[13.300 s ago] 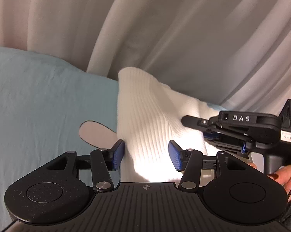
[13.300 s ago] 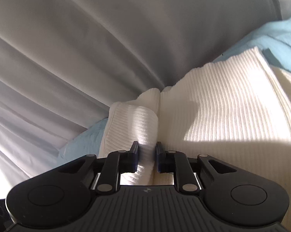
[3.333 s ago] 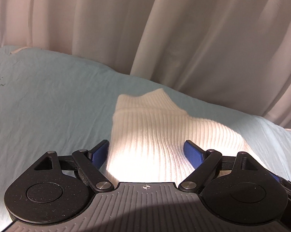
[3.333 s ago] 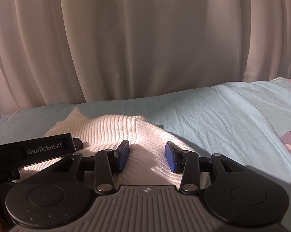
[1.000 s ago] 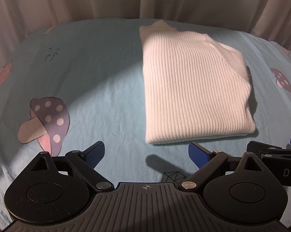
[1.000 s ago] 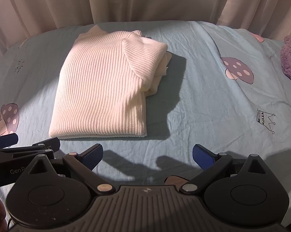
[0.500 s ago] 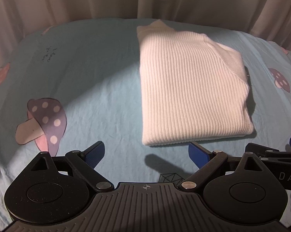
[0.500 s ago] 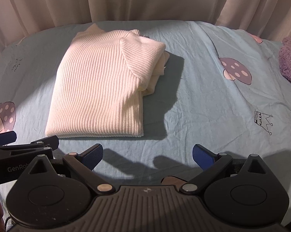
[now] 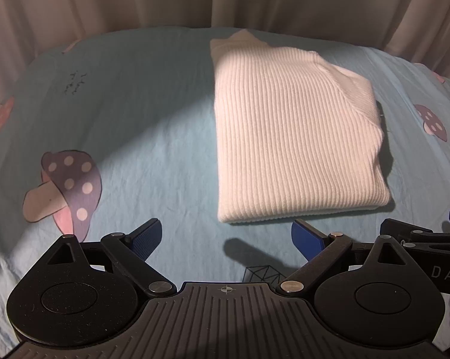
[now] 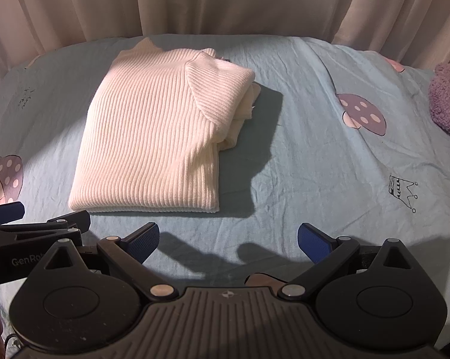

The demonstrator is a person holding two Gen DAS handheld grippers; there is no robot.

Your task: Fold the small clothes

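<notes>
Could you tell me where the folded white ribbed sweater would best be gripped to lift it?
Probably the near hem of the folded white ribbed sweater, approached from the front with both open claws: that edge is straight, stacked, and facing them, while its right side bulges with loose tucked layers.

My left gripper (image 9: 226, 234) is matt black plastic, faintly speckled on its round hubs, ribbed across the base, with small shiny metal pins and blue textured pads (image 9: 144, 237). My right gripper (image 10: 228, 237) has the same finish. Beyond them lies the sweater (image 10: 156, 131), a cream rib-knit cloth, soft and matt. Under the sweater, the bedsheet (image 10: 314, 149) is thin pale-blue woven cloth, finely creased, with flat printing. Right of the sweater sits a fuzzy purple plush (image 10: 448, 98). Behind the sweater hang smooth matt curtains (image 10: 225, 0).
</notes>
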